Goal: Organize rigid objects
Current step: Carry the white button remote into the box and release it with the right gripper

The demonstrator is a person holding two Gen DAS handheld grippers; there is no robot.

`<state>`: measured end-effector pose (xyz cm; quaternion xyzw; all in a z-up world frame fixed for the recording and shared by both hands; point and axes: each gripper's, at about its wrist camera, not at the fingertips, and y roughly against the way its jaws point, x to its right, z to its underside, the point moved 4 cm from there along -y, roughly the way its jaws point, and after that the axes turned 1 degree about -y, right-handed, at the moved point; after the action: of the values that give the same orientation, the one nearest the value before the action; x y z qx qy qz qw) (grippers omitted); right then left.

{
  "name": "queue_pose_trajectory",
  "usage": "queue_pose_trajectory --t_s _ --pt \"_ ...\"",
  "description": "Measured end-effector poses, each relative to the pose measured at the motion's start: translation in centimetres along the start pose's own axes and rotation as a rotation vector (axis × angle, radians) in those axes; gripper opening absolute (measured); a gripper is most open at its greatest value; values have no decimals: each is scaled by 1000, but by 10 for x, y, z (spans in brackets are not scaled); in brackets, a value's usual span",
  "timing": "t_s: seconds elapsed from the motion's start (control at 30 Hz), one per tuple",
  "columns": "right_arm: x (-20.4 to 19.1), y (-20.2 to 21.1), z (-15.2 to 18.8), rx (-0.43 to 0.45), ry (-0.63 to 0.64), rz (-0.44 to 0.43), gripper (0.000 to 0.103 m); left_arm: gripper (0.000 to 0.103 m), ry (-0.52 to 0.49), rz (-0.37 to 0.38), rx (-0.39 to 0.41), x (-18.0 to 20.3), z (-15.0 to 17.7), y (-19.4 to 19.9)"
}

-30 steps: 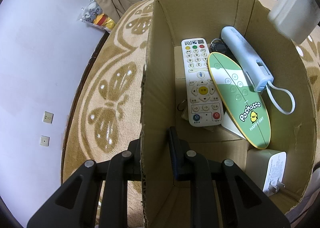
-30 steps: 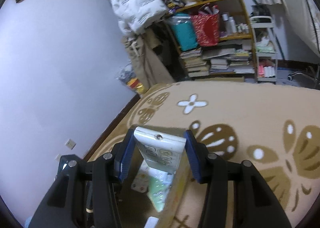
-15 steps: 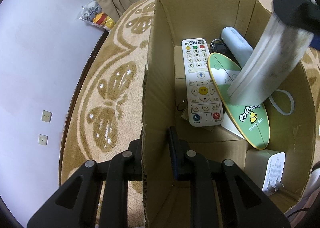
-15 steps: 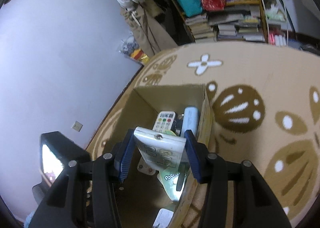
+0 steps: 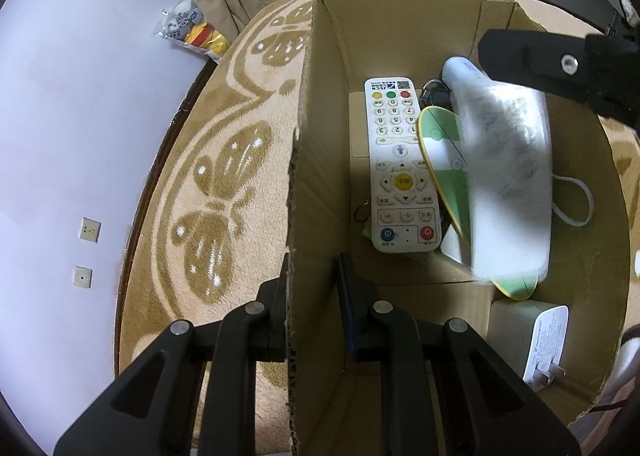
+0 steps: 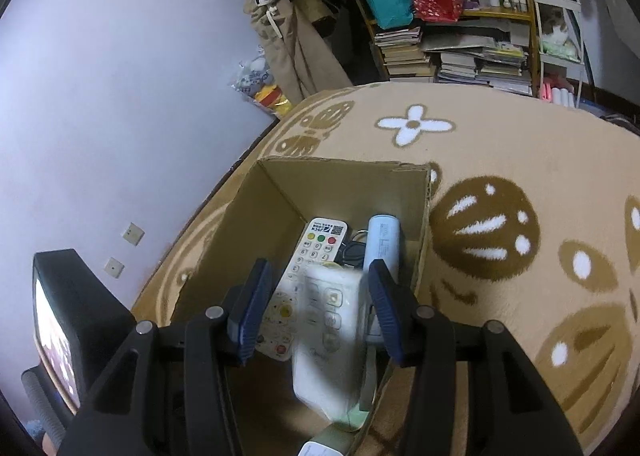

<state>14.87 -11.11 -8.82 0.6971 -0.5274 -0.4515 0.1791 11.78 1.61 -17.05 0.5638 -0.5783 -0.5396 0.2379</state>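
Beige pile carpet with brown leaf motifs; lilac wall at frame left; cluttered bookshelf upper right.

Cardboard box, corrugated, open-topped, at centre.

Left gripper: fingers pinching the box's near wall.

Right gripper: blue-padded fingers spread apart. White remote, blurred, lies below and between them, inside the box, touching neither pad, over the green oval card.

Also inside: buttoned remote, smooth pale cylinder, white charger.

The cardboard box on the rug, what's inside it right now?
Inside the cardboard box: a white TV remote, a green oval card, a pale blue cylinder, a white plug adapter, dark keys, and a blurred white remote dropping in. Whatever lies beneath them is covered.
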Motion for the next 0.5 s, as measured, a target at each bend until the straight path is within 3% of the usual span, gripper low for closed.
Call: queue_pose_trajectory --t_s 0.07,0.1,0.5 --pt "2 2 -1 5 -6 2 58 19 2 2 -1 -1 1 -1" --pt "2 2 -1 6 -6 9 65 19 4 5 -1 -1 1 -1" --pt "0 10 -1 2 14 13 71 19 9 12 -4 -4 0 -1"
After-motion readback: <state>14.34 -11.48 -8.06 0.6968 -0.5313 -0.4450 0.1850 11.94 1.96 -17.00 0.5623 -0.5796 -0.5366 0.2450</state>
